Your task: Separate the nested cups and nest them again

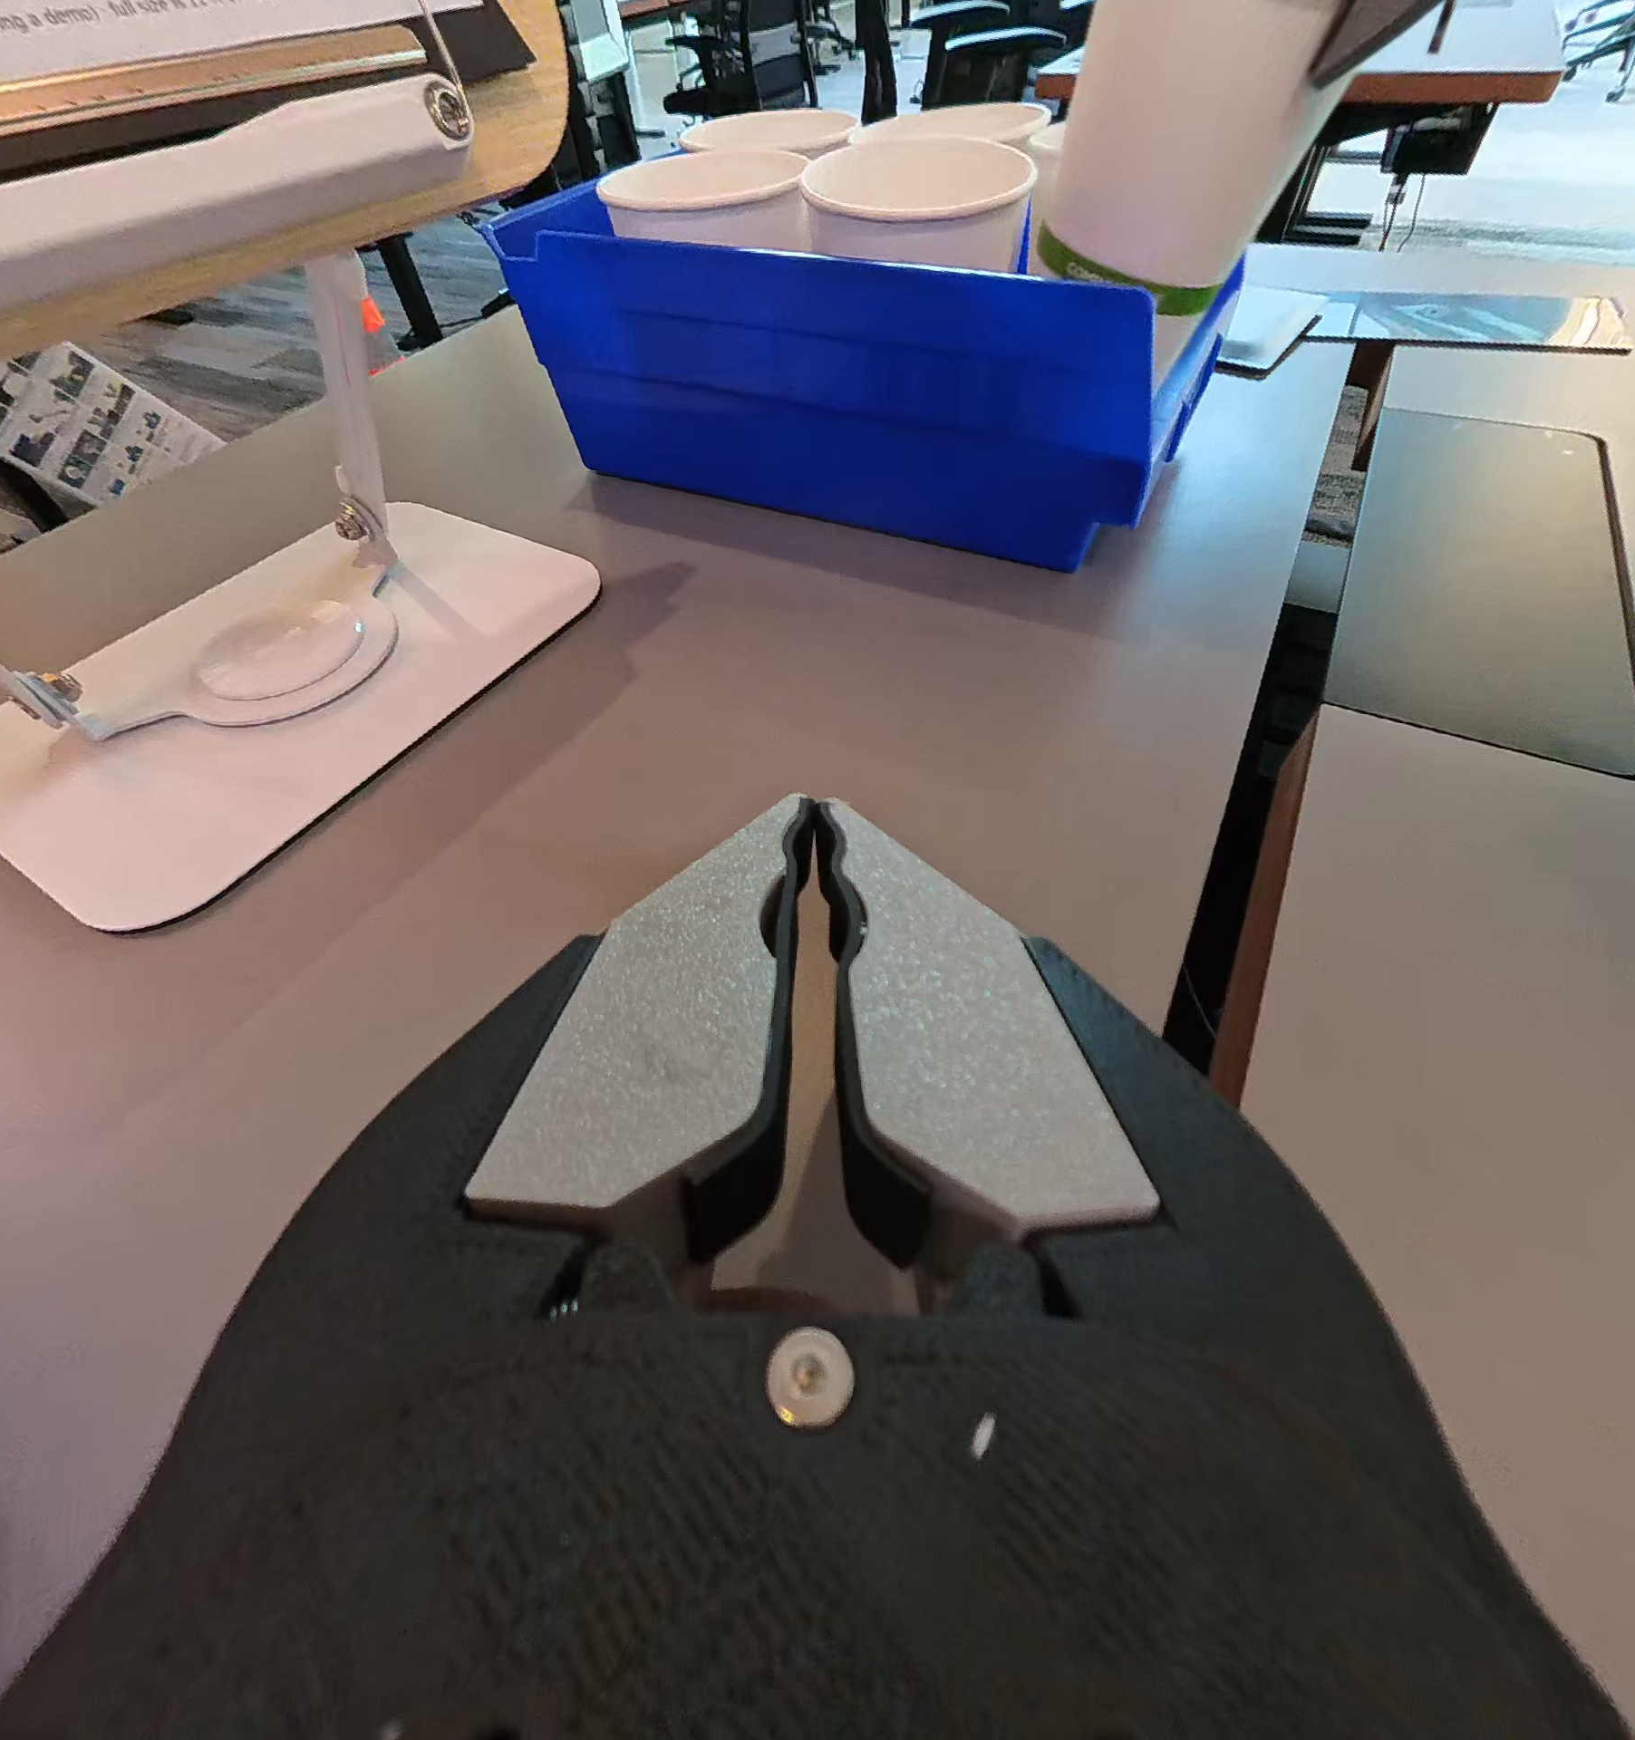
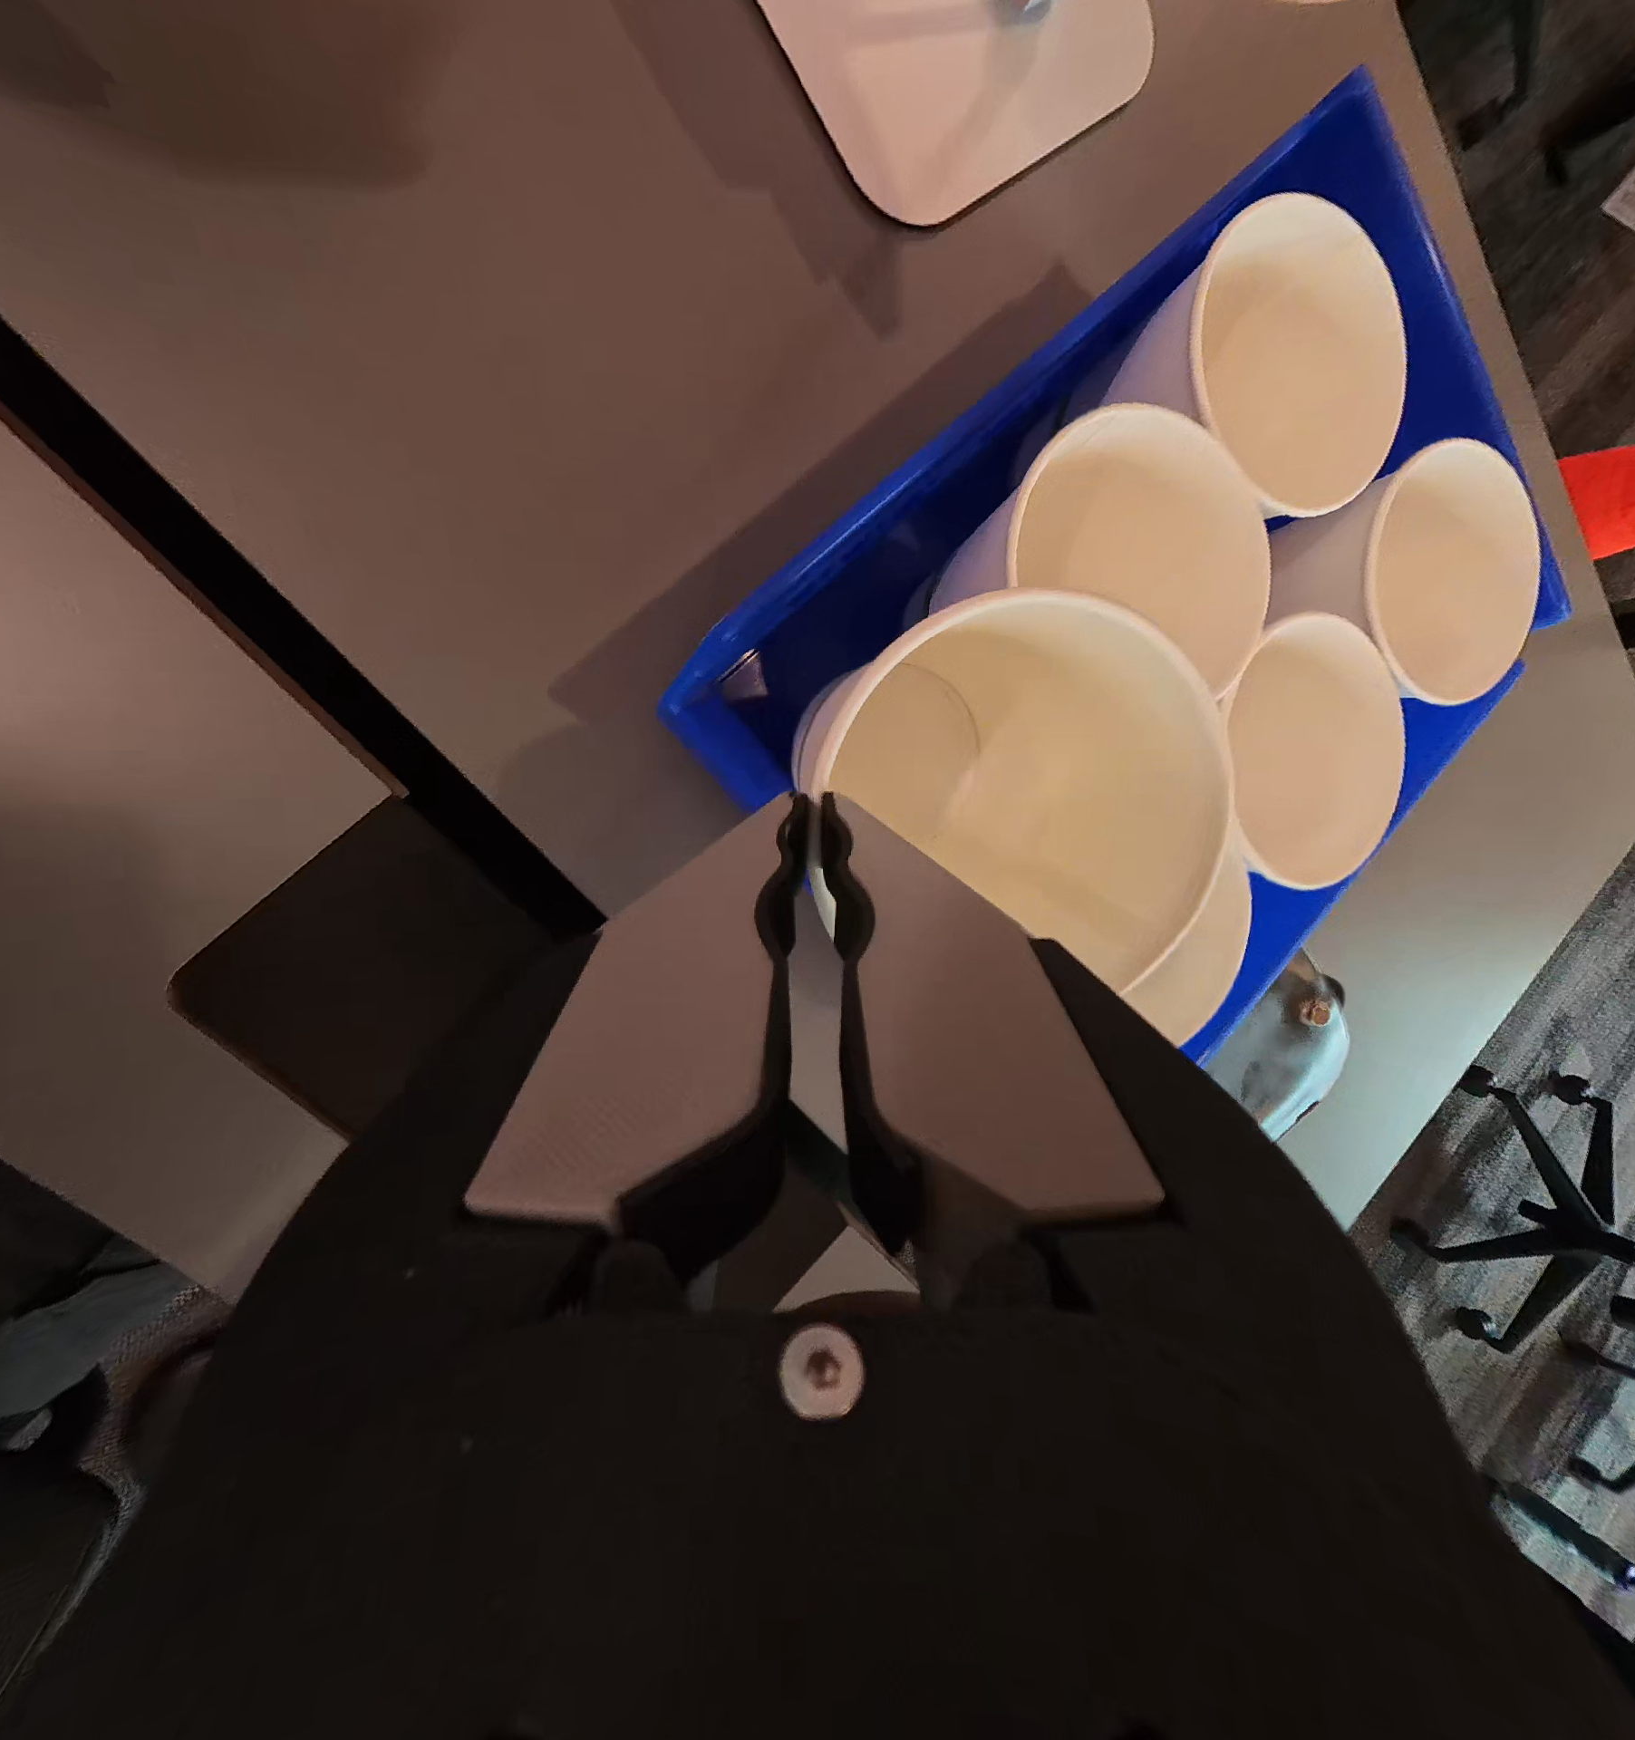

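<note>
A blue bin (image 1: pixel 851 414) stands on the grey table and holds several upright white paper cups (image 1: pixel 917 212). My right gripper (image 2: pixel 814 805) is shut on the rim of a white cup (image 2: pixel 1030 772) and holds it over the bin's right end. In the left wrist view that cup (image 1: pixel 1172 141) hangs tilted above the bin, with a green band near its base. Another rim shows just under it in the right wrist view; whether it is nested I cannot tell. My left gripper (image 1: pixel 814 810) is shut and empty, low over the table in front of the bin (image 2: pixel 1454 311).
A white stand with a flat base (image 1: pixel 258 697) and a wooden board on top sits left of the bin; its base also shows in the right wrist view (image 2: pixel 964 104). A dark gap (image 1: pixel 1237 847) separates this table from another on the right. Office chairs stand beyond.
</note>
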The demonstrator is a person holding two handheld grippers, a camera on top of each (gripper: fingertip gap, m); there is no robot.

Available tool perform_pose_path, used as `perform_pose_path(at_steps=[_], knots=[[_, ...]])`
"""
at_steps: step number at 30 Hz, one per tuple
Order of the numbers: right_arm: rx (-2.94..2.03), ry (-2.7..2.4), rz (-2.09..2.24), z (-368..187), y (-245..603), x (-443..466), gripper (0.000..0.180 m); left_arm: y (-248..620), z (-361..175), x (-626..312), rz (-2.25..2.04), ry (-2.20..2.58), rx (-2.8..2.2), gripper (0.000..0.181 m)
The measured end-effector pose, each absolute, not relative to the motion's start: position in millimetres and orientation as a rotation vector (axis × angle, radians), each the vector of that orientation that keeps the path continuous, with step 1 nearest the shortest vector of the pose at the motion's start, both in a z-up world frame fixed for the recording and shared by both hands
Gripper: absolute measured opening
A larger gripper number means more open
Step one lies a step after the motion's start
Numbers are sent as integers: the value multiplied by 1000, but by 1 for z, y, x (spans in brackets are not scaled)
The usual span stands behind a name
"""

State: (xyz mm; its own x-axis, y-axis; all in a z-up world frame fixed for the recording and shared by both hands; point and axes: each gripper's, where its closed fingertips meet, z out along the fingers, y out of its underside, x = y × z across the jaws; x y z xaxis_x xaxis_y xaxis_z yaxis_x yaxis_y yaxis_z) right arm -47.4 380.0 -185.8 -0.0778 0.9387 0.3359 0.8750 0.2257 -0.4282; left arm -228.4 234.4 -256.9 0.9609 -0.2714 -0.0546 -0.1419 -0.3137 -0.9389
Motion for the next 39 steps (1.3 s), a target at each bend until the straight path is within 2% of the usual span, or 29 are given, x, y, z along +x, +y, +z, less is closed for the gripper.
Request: perform_pose_path(at_steps=[19, 26, 30, 33, 36, 39], knots=[[-1782, -2091, 185, -227, 390, -78, 1, 235, -257, -226, -137, 310, -1900, 0], [-1706, -1966, 337, -193, 379, -81, 17, 235, -257, -228, -142, 286, -1903, 2], [-1600, -1802, 476, -159, 369, -88, 18, 236, -258, -229, -130, 283, -1911, 7], [-1485, -1658, 673, -130, 342, -104, 23, 237, -260, -232, -119, 269, -1917, 11], [-1344, -1529, 831, -109, 304, -127, 37, 238, -262, -238, -99, 242, -1924, 16], [-1241, -1461, 889, -111, 271, -156, 42, 238, -261, -246, -65, 206, -1920, 21]])
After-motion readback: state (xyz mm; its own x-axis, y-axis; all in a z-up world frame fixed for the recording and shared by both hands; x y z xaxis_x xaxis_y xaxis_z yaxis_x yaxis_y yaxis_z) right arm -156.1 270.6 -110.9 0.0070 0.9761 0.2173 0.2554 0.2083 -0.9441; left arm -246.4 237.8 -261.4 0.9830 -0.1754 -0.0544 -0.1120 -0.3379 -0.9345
